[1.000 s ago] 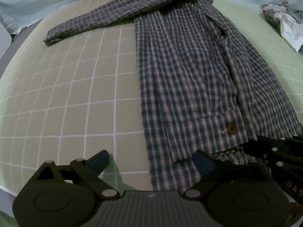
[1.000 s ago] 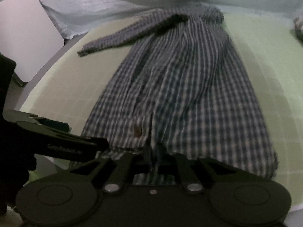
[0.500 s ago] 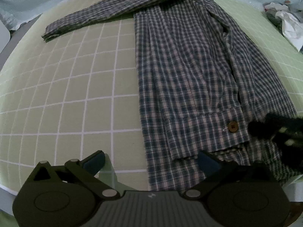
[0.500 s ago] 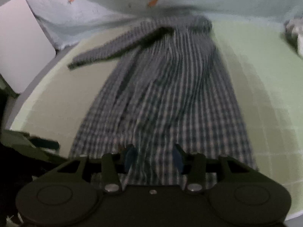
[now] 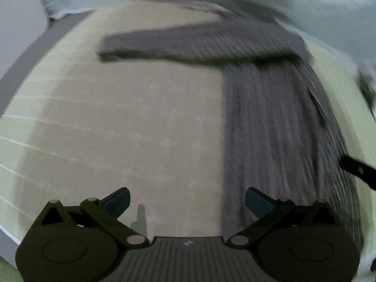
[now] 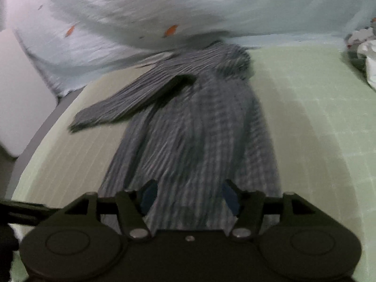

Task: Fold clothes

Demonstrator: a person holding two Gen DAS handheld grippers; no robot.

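Note:
A blue-and-white checked shirt (image 5: 270, 122) lies flat on a pale green gridded mat (image 5: 141, 129), folded lengthwise, with one sleeve (image 5: 176, 44) stretched out to the left at the far end. Both views are blurred by motion. My left gripper (image 5: 186, 201) stands open above the mat beside the shirt's left edge, nothing between its fingers. My right gripper (image 6: 188, 196) is open above the shirt's (image 6: 195, 129) near hem, holding nothing. The sleeve (image 6: 127, 103) runs to the left in the right wrist view too.
Light blue cloth (image 6: 188, 11) is draped behind the mat (image 6: 317, 117). A pile of white and dark fabric (image 6: 362, 49) sits at the far right edge. A white panel (image 6: 18, 98) stands at the left. The other gripper's dark arm (image 5: 357, 169) shows at the left wrist view's right edge.
My right gripper, shut on the shirt's hem a second ago, has let go and opened wide. Both grippers have lifted and swung, so the shirt looks farther away.

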